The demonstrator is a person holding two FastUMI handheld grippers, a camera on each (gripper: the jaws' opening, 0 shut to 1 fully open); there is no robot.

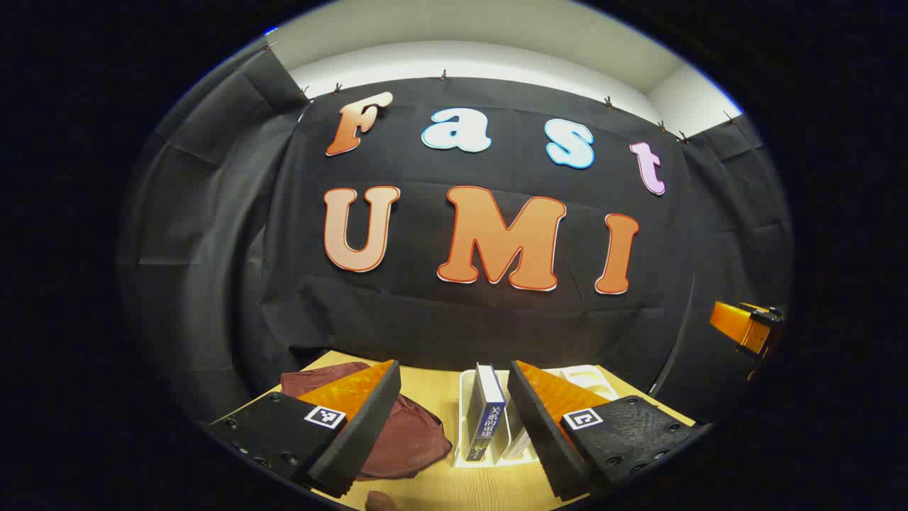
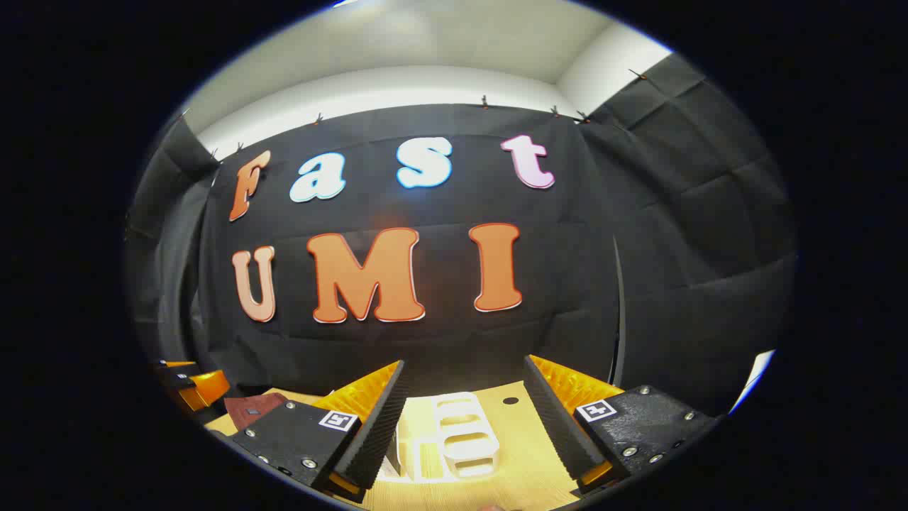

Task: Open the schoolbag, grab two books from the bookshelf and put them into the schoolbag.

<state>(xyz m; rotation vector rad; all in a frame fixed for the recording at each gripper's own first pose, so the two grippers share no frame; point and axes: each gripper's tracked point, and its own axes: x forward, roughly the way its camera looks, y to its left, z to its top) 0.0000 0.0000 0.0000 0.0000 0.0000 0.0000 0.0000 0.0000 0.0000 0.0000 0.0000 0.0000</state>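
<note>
1. On the far left of the wooden tabletop (image 1: 425, 490) lies the dark red schoolbag (image 1: 408, 433). It is flat and floppy. One finger of the left gripper (image 1: 454, 419) hides part of it, so I cannot tell if it is open or zipped.
2. The left gripper hangs in the air above the tabletop. Its two fingers are spread wide apart and nothing is between them.
3. Just right of the schoolbag stands the white bookshelf (image 1: 464, 426). A blue book (image 1: 489, 415) stands up in it with its spine facing us. A second, pale book (image 1: 516, 443) seems to stand beside it, but the gripper's other finger covers most of it.
4. At the bottom edge of the left gripper view a small brown bit peeks in. It is too cut off to tell what it is.
5. In the right gripper view a corner of the schoolbag (image 2: 252, 410) peeks out at the left, next to the other gripper.
6. The bookshelf (image 2: 464, 436) looks like white loops from this side. Its left part is hidden behind a finger.
7. The right gripper (image 2: 464, 419) floats above the tabletop (image 2: 511, 479). Its fingers are wide apart too, holding nothing.
8. A small dark spot (image 2: 510, 401) sits on the wood behind the bookshelf.
</note>
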